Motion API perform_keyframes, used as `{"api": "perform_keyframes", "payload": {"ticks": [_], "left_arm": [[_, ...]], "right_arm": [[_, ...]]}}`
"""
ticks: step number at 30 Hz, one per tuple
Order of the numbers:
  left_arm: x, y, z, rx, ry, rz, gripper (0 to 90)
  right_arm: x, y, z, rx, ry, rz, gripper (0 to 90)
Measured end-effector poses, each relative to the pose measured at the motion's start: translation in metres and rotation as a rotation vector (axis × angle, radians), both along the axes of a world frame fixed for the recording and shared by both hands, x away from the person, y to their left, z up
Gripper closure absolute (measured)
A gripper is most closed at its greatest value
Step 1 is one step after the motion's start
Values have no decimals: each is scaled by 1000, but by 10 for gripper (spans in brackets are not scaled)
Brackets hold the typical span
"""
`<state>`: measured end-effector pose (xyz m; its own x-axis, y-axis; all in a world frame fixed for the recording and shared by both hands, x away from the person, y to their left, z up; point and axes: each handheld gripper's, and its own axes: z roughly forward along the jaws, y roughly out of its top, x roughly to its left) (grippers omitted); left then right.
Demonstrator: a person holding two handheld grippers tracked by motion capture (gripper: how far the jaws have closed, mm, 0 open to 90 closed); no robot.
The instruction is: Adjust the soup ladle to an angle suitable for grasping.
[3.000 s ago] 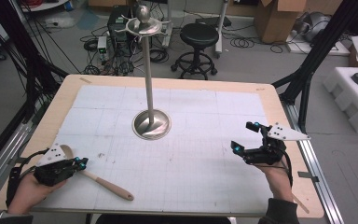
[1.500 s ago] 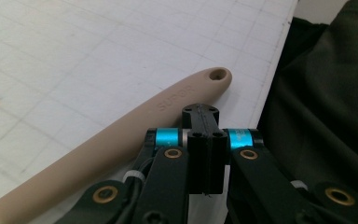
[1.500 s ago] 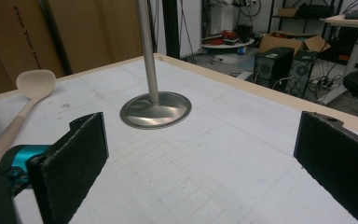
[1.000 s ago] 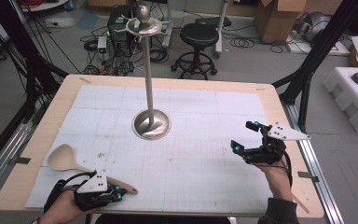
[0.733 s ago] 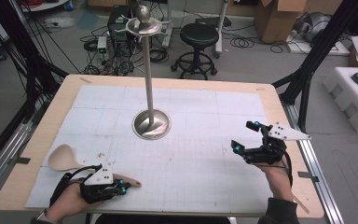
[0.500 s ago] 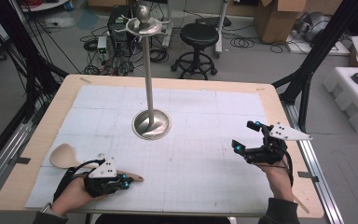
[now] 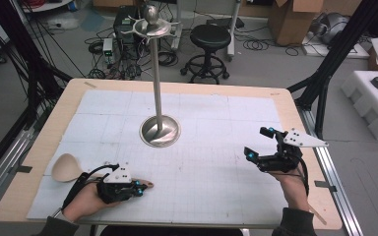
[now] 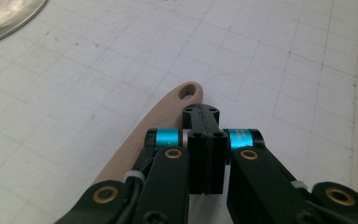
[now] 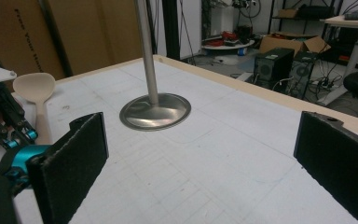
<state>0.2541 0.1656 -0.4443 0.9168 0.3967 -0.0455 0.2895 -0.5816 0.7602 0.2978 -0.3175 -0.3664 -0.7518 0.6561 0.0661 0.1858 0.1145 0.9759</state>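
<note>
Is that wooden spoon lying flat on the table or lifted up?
Lying flat, it seems: the wooden spoon rests along the table, with the shut left gripper over its handle.

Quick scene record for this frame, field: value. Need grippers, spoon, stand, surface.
left gripper: jaws shut, lying over the handle of the wooden spoon near the table's front left; whether they clamp it cannot be told
right gripper: jaws open, nothing between them, held over the table's right side
wooden spoon: flat on the mat, bowl toward the left edge, handle end with hanging hole poking out past the left gripper
metal stand: upright at the mat's centre, round base, hooks at the top bare
table: wooden top covered by a white gridded mat
</note>
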Motion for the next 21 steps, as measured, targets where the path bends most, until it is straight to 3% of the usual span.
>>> {"api": "perform_keyframes", "payload": {"ticks": [4,10,16,21], "left_arm": [[2,-7,0,-6,8,-9,900],[7,-14,0,5,-13,-16,900],[17,-17,-2,2,-46,22,900],[28,-18,-1,-1,-31,56,900]], "right_arm": [[1,0,0,3,-5,0,20],[1,0,0,10,-2,2,20],[1,0,0,10,-1,4,20],[1,-1,1,17,-4,-1,20]]}}
